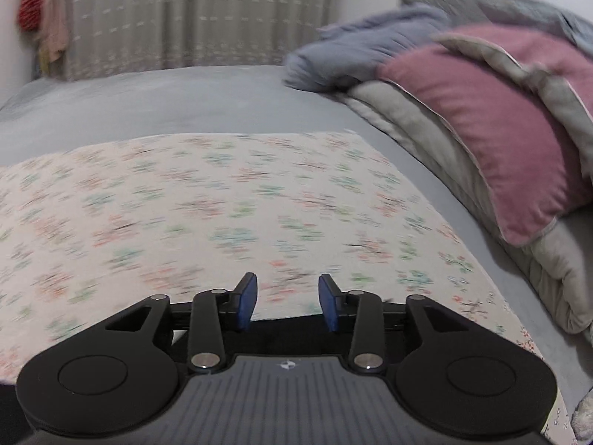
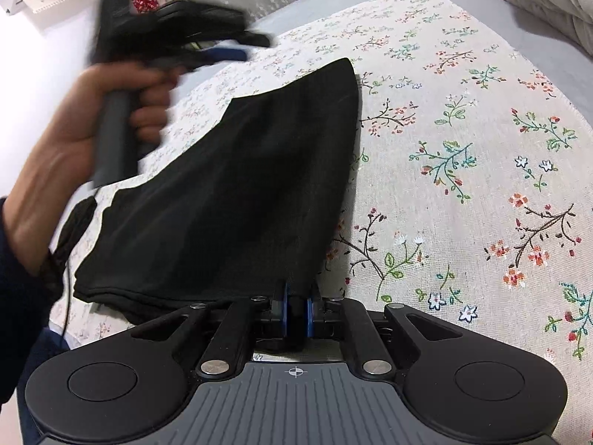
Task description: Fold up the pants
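1. The right gripper (image 2: pixel 296 313) pinches a near corner of the black pants (image 2: pixel 237 200), folded on the floral cloth (image 2: pixel 463 148).
2. Their long axis runs from the pinch toward upper centre.
3. The left gripper (image 1: pixel 287 302), jaws spread and empty, hangs blurred at the right view's upper left.
4. Open cloth lies right of the pants; pillows (image 1: pixel 500 129) crowd the far edge.

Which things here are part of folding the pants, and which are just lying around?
Part of the job:
black pants
right gripper, shut on the pants
left gripper, open
floral cloth

Just lying about:
pink pillow
blue blanket
curtain
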